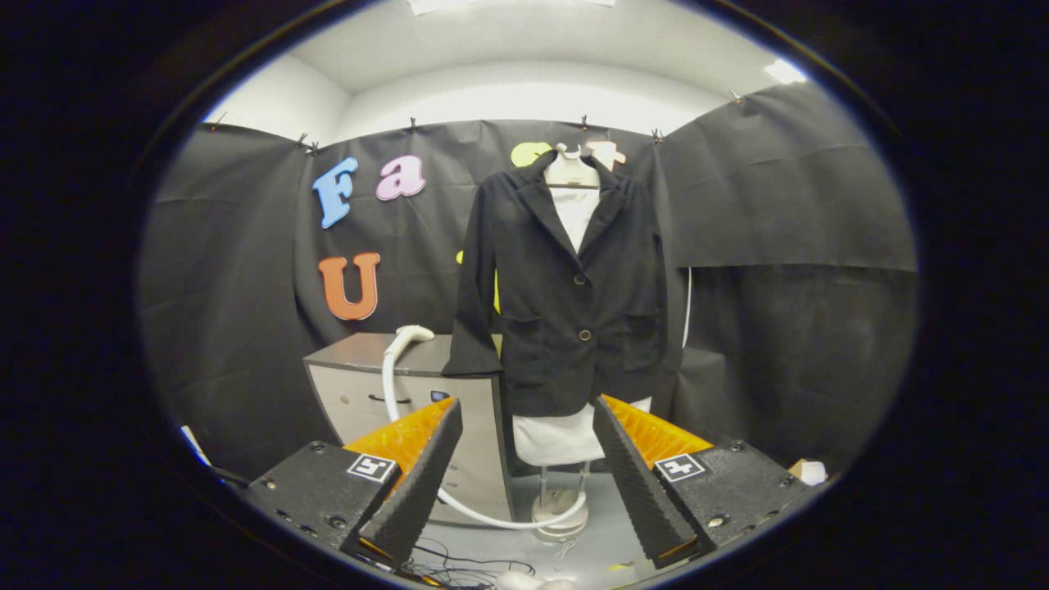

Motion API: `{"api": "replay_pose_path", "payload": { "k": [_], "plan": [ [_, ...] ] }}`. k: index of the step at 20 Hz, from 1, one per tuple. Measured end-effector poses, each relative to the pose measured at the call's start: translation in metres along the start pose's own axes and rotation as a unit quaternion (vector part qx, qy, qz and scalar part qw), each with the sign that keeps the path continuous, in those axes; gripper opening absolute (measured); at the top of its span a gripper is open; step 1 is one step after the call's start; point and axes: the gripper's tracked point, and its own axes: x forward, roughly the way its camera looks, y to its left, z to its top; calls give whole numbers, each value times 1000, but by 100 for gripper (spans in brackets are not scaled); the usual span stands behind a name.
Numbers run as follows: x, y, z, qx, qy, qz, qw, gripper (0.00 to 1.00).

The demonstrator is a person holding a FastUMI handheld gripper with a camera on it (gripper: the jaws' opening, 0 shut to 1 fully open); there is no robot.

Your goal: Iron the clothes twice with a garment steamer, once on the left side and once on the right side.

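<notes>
The gripper (529, 459) was wide open and held nothing, while the steamer head (408, 334) lay on the grey cabinet (361, 352), beyond its left finger (418, 479) and left of the black jacket (565, 287) hanging straight ahead.

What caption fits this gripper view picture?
Open gripper faces a black jacket on a mannequin, steamer hose on the cabinet.

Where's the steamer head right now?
In the gripper view, the steamer head rests on top of the grey cabinet, beside the black jacket on the mannequin, beyond the open gripper, whose fingers hold nothing.
</notes>
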Motion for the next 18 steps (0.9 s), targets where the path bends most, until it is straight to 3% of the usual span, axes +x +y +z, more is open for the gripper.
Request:
{"api": "replay_pose_path", "payload": {
  "k": [5,9,18],
  "plan": [
    [33,17,12,-9,3,8,1000,100],
    [86,47,38,-19,1,25,1000,100],
    [224,165,73,0,35,115,993,100]
  ]
}}
